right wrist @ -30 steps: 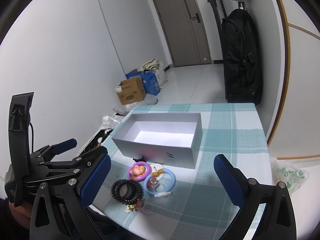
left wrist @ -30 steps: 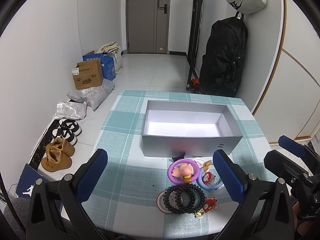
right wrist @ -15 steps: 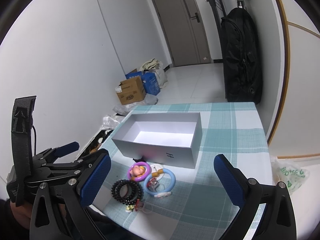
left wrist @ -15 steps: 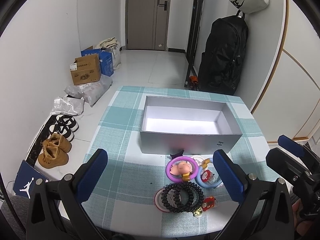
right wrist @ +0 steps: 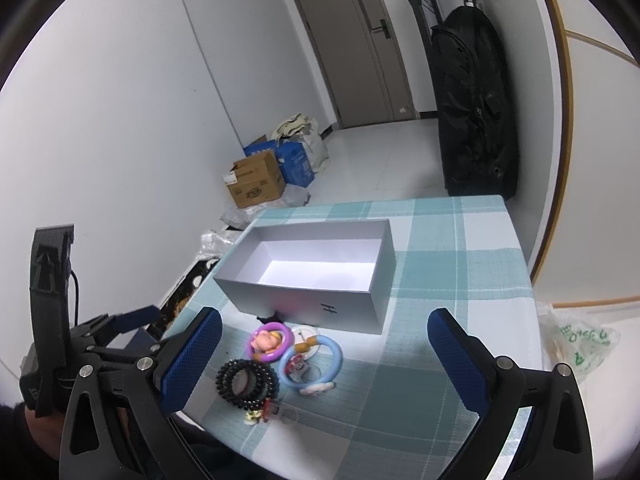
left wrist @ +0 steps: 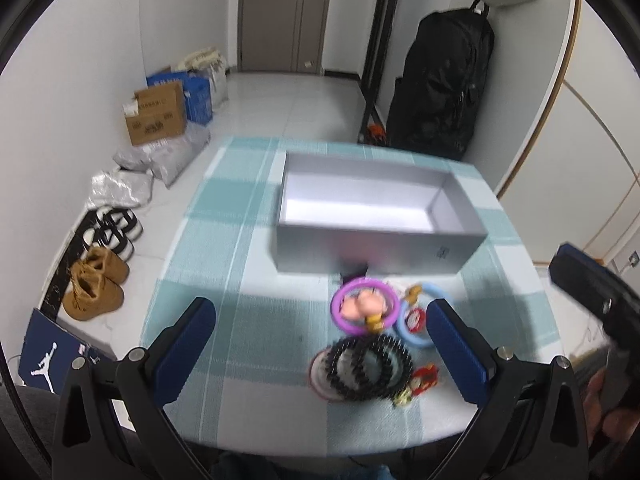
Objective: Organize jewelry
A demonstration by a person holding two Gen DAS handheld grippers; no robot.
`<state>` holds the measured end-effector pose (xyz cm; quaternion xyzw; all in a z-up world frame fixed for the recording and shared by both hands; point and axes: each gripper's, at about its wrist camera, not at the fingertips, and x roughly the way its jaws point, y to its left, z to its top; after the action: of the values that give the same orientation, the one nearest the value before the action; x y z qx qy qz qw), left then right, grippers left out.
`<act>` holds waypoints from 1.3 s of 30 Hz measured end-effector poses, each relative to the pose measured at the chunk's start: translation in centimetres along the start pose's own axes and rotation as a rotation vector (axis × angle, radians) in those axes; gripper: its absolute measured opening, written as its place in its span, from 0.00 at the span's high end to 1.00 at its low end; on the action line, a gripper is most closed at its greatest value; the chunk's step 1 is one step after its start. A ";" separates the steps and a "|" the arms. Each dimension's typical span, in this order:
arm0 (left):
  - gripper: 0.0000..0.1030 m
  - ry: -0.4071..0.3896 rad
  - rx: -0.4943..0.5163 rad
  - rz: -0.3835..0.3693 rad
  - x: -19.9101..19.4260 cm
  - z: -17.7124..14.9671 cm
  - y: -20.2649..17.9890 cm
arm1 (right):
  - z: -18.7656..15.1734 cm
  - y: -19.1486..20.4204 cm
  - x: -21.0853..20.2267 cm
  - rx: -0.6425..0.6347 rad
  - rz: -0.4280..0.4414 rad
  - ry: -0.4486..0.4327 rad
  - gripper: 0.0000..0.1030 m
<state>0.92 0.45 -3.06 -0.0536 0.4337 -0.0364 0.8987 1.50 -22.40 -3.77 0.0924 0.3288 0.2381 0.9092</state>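
Your left gripper (left wrist: 320, 344) and right gripper (right wrist: 320, 354): both spread wide, empty. Jewelry pile, incl. black beaded bracelets (right wrist: 247, 380), on checked tablecloth (right wrist: 452, 248) beside empty grey rectangular box (right wrist: 316, 268). Approach step; next, descend, pinch one piece.

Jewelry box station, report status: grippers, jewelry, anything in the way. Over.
Left gripper open, empty; right gripper open, empty. Grey box bare inside; bracelets piled on the tablecloth before it. Nothing blocking.

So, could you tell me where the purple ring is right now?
The purple ring lies on the checked tablecloth just in front of the grey box, between the blue ring and the black bead bracelets.
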 end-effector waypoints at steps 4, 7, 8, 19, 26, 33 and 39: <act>0.01 0.074 0.011 -0.022 0.9 -0.9 0.6 | 0.1 -0.4 0.2 0.007 -0.003 0.011 0.00; 0.01 0.129 0.030 -0.036 1.6 -1.6 0.6 | 0.3 -0.7 0.5 0.021 0.000 0.017 0.00; 0.01 0.145 0.036 -0.041 1.8 -1.7 0.6 | 0.4 -0.9 0.6 0.026 0.002 0.020 0.00; 0.31 0.230 0.056 -0.101 2.9 -1.9 -0.3 | 0.7 -1.5 1.5 0.051 0.024 0.043 0.00; 0.43 0.149 0.087 -0.099 1.9 -0.9 -0.8 | 0.8 -1.2 1.6 0.048 0.038 0.046 0.00; 0.67 0.192 0.168 -0.107 2.8 -1.4 -2.4 | 0.8 -0.9 1.4 0.036 0.041 0.040 0.00; 0.79 0.197 0.238 -0.052 3.3 -1.6 -2.8 | 1.0 -1.1 0.8 0.043 0.049 0.026 0.00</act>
<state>1.63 -2.79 -6.26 0.0460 0.5110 -0.1162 0.8505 3.09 -22.94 -3.83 0.1170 0.3434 0.2544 0.8965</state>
